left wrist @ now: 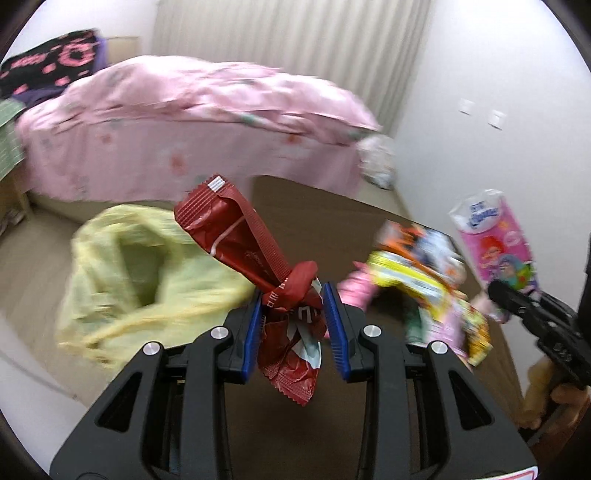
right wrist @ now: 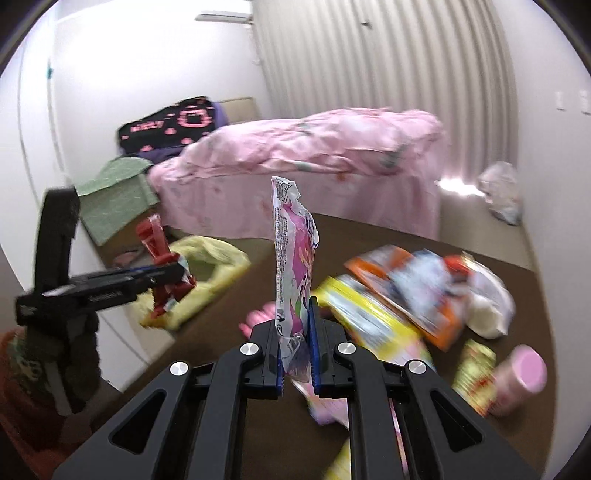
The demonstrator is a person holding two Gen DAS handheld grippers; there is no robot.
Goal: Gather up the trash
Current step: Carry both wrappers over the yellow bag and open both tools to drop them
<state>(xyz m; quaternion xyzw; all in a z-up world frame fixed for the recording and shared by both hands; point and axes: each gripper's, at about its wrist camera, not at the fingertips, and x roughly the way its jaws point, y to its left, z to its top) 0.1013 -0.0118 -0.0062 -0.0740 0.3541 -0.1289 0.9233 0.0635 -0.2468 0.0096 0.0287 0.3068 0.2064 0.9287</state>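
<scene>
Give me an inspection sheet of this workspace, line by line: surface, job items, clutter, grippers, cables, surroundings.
Surface: brown table top, partly covered with packaging.
Job's things: red wrapper held in the left gripper; pink and white wrapper held upright in the right gripper; yellow bag lying open at the table's left edge.
Clutter: blurred heap of colourful packets, a white pouch, a pink-capped container on its side.
Grippers: both shut on wrappers, blue-padded fingers pressing from either side.
Cables: nothing seen.
Surroundings: bed with pink cover, pale curtain, plastic bag on the floor.
</scene>
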